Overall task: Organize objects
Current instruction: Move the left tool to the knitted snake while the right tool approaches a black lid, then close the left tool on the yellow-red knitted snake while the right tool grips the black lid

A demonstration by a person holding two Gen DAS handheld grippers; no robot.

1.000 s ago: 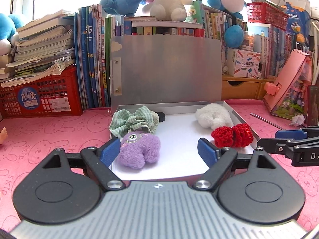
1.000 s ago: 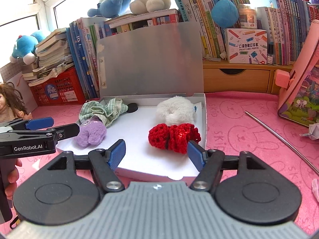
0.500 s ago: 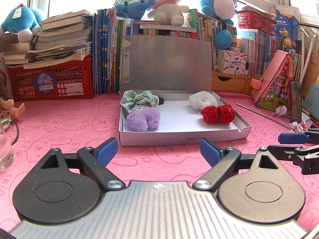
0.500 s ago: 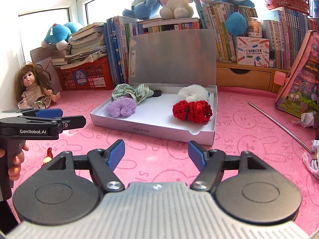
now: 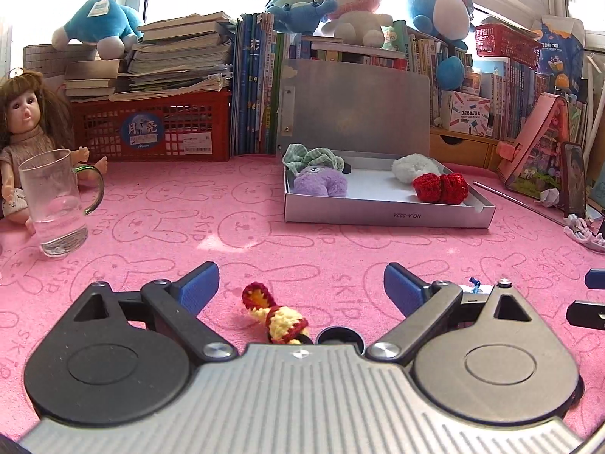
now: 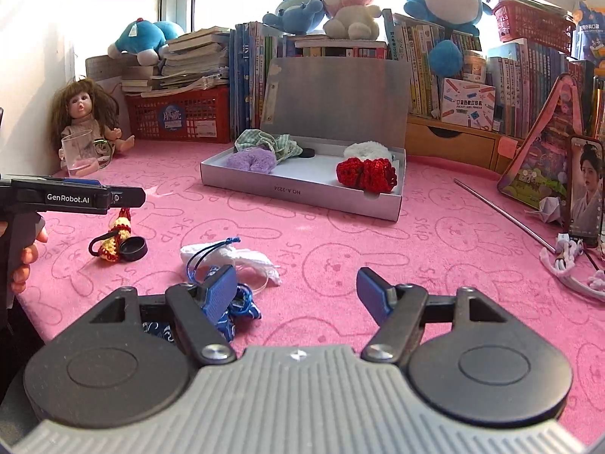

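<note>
Left gripper (image 5: 301,287), jaws spread and just widened, nothing between the pads; crocheted red-and-yellow hair tie (image 5: 278,317) lies on the desk's pink mat (image 5: 227,227) just behind them. Right gripper (image 6: 297,289) spread, empty.

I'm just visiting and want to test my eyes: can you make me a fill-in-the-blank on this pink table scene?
1. The purple plush lies inside the open ___ box.
2. Beside the doll stands an empty ___ mug.
3. The crochet piece between the left gripper's fingers is red and ___.
4. The right gripper holds ___.

Missing: white; glass; yellow; nothing
</note>
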